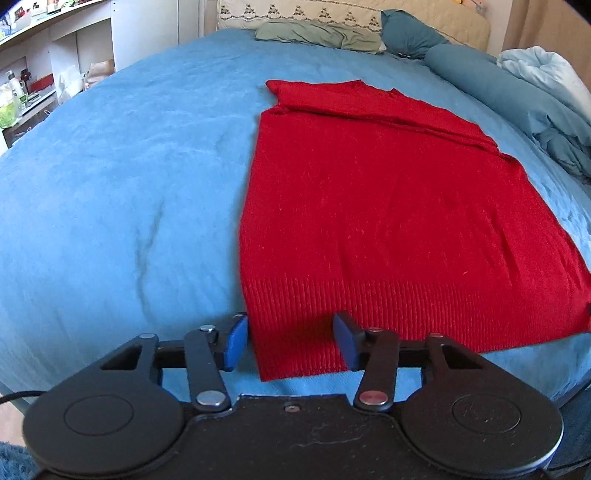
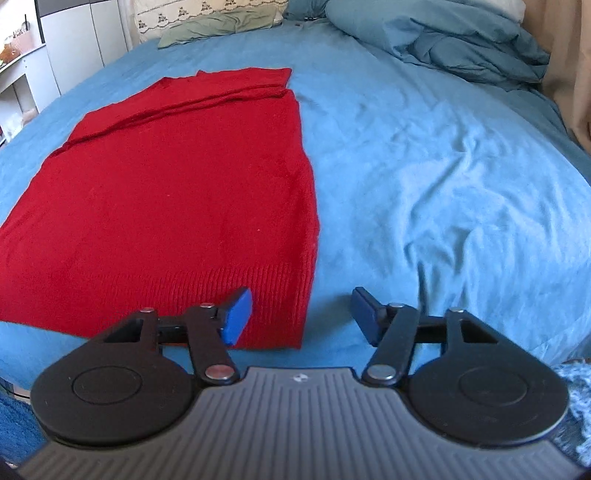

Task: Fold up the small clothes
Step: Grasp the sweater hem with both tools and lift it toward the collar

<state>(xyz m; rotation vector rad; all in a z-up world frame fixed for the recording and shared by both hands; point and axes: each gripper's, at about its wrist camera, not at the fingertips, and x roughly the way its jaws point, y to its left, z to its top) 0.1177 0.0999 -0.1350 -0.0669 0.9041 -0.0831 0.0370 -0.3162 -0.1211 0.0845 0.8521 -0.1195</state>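
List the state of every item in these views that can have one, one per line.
Red sweater: flat on the bed, sleeves folded across the top, not gripped.
Left claw: open, at the hem's left corner.
Right claw: open, at the hem's right corner.
Blue sheet: spread, lightly wrinkled.
Duvet: bunched by the pillows.

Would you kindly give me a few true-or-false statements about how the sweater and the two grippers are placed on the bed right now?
1. The red sweater lies flat on the blue bedsheet. True.
2. The left gripper is shut on the hem. False: its jaws stand open around the near left hem corner.
3. The right gripper is open at the near right hem corner. True.
4. The sweater's far end is already folded over. True.
5. The green pillow rests on the sweater. False: it lies apart, near the headboard.
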